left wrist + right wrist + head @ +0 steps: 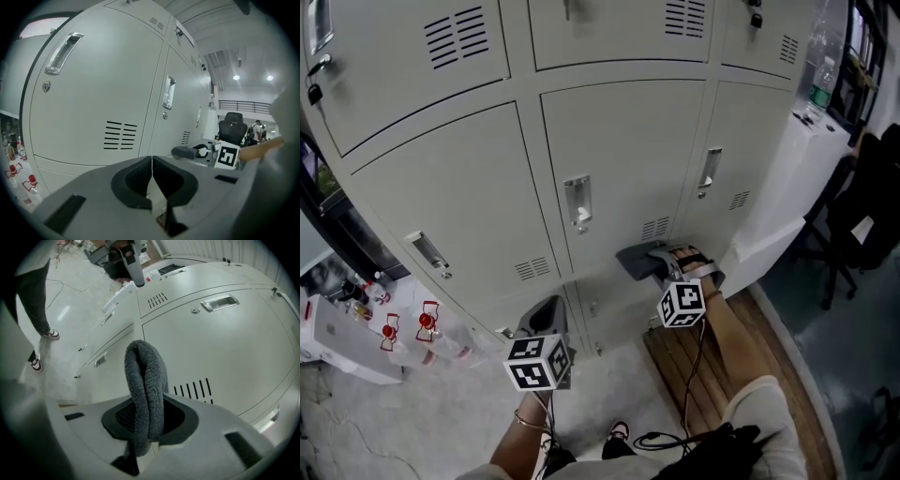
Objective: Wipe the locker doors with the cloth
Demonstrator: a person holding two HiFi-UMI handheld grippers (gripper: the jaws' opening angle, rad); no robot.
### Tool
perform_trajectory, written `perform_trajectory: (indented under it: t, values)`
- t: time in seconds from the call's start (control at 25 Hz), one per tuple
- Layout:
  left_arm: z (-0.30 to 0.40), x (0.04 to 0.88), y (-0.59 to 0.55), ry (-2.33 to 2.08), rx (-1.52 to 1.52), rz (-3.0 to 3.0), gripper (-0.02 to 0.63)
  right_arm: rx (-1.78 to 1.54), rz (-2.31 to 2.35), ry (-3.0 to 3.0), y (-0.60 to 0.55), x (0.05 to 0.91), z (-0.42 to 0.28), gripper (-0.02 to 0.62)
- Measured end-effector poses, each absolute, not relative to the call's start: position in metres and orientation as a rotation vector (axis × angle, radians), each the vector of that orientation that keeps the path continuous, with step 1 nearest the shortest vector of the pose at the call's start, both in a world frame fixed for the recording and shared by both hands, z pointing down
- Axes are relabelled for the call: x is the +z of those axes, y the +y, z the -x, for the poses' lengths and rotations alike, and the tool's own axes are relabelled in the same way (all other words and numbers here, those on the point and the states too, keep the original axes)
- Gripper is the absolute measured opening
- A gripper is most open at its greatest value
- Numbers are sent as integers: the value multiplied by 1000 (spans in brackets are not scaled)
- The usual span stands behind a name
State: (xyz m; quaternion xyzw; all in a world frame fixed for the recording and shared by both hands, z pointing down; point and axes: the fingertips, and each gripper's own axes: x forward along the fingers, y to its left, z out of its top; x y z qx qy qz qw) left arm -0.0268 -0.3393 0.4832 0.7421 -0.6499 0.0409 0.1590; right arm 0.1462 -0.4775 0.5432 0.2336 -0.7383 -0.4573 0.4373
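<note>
Cloth gripped and brought to the lockers, wiping judged barely begun

The folded grey cloth (145,380) is clamped in the right gripper (149,420), near the locker doors (619,159) at 5 o'clock of the middle handle (577,202). The left gripper (152,164) is closed on nothing. No wiped area is discernible.

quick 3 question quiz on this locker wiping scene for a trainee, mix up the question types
1. True or false: the left gripper holds the cloth.
2. Pick one. The right gripper is: A) open and empty; B) shut on the cloth; C) out of every view.
3. Fill the gap: the cloth is ___ in colour.

Key: 1 false, its jaws are together with nothing between them; 2 B; 3 grey.
</note>
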Motion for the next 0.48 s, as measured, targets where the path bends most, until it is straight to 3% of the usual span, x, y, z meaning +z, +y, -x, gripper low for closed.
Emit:
perform_trajectory:
  t: [0.48]
  values:
    - [14,452,-354,-1770,79,-2261,11,-480,-1320,-2290,-422,470,-181,75]
